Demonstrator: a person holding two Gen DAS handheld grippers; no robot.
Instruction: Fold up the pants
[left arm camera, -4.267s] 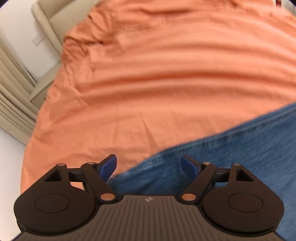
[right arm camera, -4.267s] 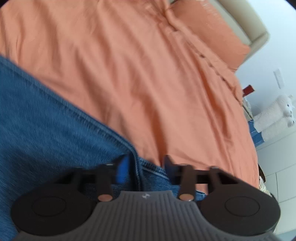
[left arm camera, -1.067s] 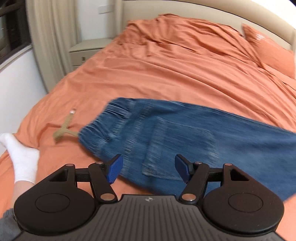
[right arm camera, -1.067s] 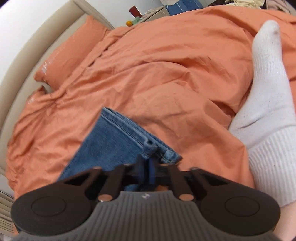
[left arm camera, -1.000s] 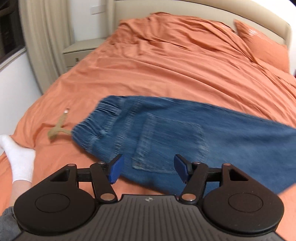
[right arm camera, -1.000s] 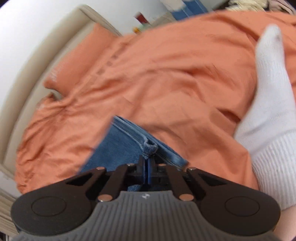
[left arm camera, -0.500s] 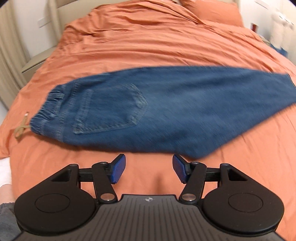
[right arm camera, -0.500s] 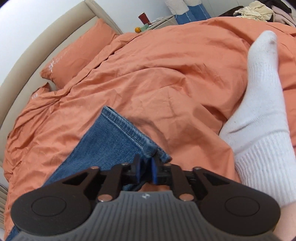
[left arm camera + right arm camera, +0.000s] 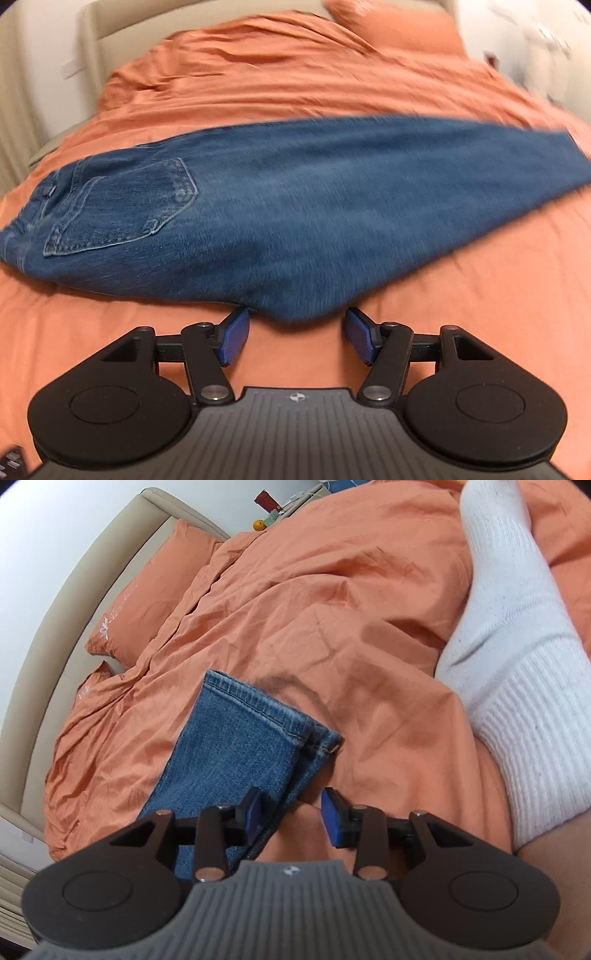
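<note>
A: Start with the left tool [image 9: 295, 334]. How does it stand?

B: Its 2 blue pads [image 9: 234, 336] are wide apart with nothing gripped. Between them lies bare orange sheet [image 9: 110, 325], and the low point of the jeans' [image 9: 295, 206] near edge sits just ahead of the gap.

A: And the right tool [image 9: 291, 816]?

B: Its jaws are opening. The left pad [image 9: 253, 814] lies over the edge of the denim, the right pad over the sheet. The pads do not press on the cloth; the leg rests on the bed by itself.

A: Where are the jeans overall?

B: Flat on the bed, laid across it in the left view: waistband at the far left, 1 back pocket [image 9: 122, 210] facing up, the legs running out to the right. That view is blurred toward the right side. In the right view the hems [image 9: 266, 705] are close ahead of the tool, the 2 legs stacked, with the lower hem poking out a little to the right.

A: What else is around?

B: A foot in a white sock [image 9: 517, 657] rests on the sheet to the right of the hems, near but apart from them. 1 orange pillow [image 9: 147, 594] lies against the beige headboard [image 9: 74, 590], and small objects sit on a nightstand [image 9: 291, 498] beyond, too small to make out.
</note>
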